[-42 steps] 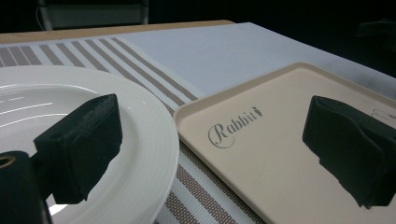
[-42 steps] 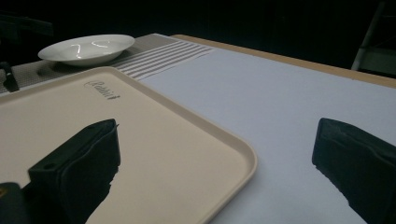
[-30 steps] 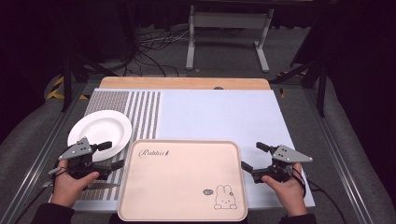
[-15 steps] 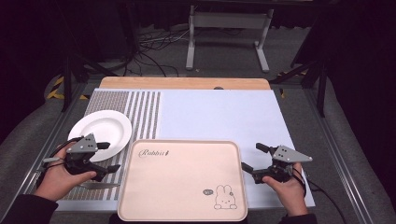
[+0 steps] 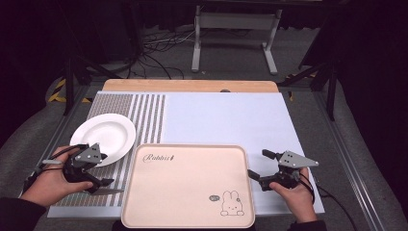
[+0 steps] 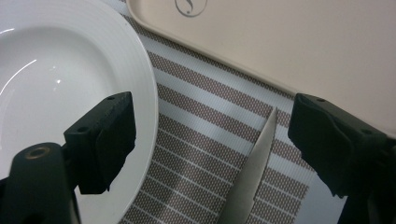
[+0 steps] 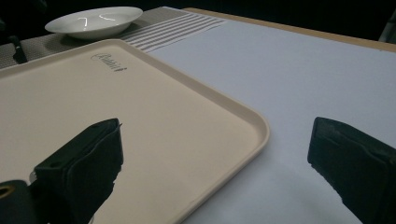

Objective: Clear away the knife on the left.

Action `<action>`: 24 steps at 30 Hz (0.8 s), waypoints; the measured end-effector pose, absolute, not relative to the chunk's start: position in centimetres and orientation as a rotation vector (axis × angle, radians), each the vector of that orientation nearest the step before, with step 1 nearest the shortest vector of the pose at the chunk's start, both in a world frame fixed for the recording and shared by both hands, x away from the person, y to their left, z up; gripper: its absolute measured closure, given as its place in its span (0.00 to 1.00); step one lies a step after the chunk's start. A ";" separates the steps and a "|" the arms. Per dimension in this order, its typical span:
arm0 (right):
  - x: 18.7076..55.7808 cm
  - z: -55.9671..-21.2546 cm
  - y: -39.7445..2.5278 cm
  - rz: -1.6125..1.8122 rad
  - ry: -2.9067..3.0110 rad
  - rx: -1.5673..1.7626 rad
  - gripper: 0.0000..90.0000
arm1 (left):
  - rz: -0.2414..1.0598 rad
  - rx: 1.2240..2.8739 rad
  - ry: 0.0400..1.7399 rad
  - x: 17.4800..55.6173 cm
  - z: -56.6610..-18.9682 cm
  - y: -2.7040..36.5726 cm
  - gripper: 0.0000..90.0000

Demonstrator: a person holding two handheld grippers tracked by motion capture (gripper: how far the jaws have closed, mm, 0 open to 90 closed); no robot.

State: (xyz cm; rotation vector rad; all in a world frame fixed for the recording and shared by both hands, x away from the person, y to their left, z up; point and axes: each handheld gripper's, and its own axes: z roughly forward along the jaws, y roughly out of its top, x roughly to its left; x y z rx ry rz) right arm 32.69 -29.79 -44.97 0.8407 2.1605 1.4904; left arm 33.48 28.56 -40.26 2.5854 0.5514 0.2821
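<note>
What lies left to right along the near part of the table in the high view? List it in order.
Left claw → knife → beige rabbit tray → right claw.

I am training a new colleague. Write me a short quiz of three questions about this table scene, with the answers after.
1. True or false: the left gripper has its jaws closed on the knife.
2. Which thing lies between the white plate and the right gripper?
A. a cup
B. the beige tray
C. a bowl
3. Fill in: the knife lies on the ______ mat.

Key: 1 false, the jaws stand open around it; 2 B; 3 striped.
</note>
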 end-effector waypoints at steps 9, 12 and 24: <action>32.7 -44.9 -29.7 1.499 2.161 0.826 0.04 | 0.248 2.798 0.448 33.6 -40.5 28.6 0.20; 32.7 -44.9 -29.7 1.496 2.166 0.834 0.04 | 0.257 2.850 0.406 33.5 -40.6 28.7 0.22; 32.6 -44.9 -29.7 1.509 2.168 0.818 0.05 | 0.232 3.054 0.259 33.7 -41.6 29.0 0.26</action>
